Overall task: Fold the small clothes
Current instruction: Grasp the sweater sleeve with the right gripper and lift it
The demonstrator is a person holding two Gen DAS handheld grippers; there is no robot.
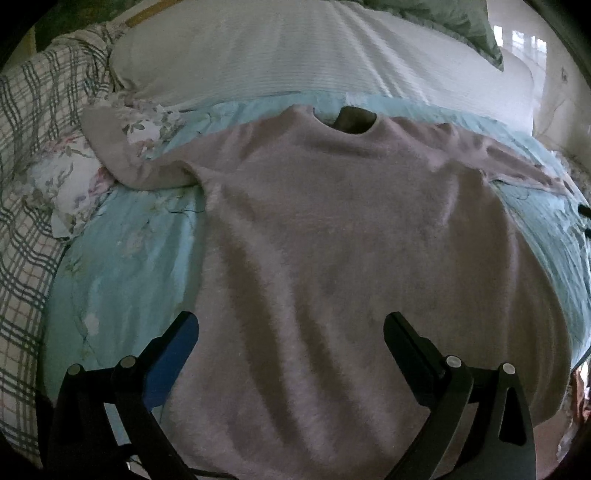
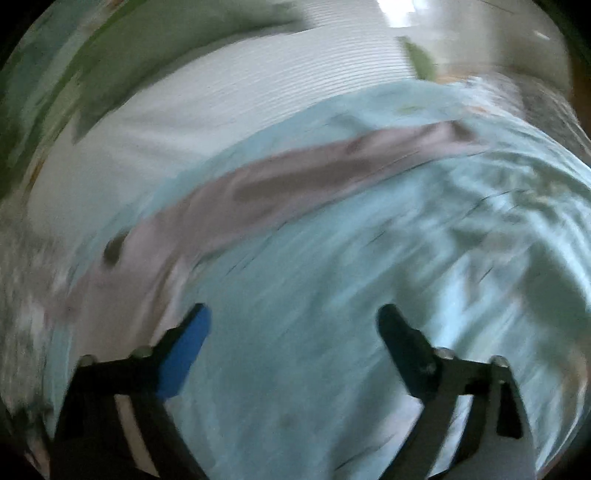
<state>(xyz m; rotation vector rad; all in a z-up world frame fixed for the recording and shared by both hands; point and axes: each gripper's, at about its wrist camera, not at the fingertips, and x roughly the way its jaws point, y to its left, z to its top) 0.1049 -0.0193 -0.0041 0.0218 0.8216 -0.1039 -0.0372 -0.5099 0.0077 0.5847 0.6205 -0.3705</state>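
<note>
A fuzzy mauve long-sleeved sweater [image 1: 332, 236] lies flat, front up, on a light blue floral sheet [image 1: 125, 258], its neck hole at the far side and both sleeves spread sideways. My left gripper [image 1: 290, 325] is open and empty, hovering over the sweater's lower body near the hem. In the right wrist view, which is motion-blurred, the sweater's right sleeve [image 2: 295, 177] stretches across the sheet beyond my right gripper [image 2: 293, 317], which is open and empty above bare blue sheet [image 2: 332, 295].
A white ribbed cover [image 1: 277, 51] lies beyond the sweater. A checked blanket [image 1: 26, 221] and a floral cloth [image 1: 66, 184] bunch at the left. A green pillow [image 1: 461, 22] sits at the far right, a bright floor beyond it.
</note>
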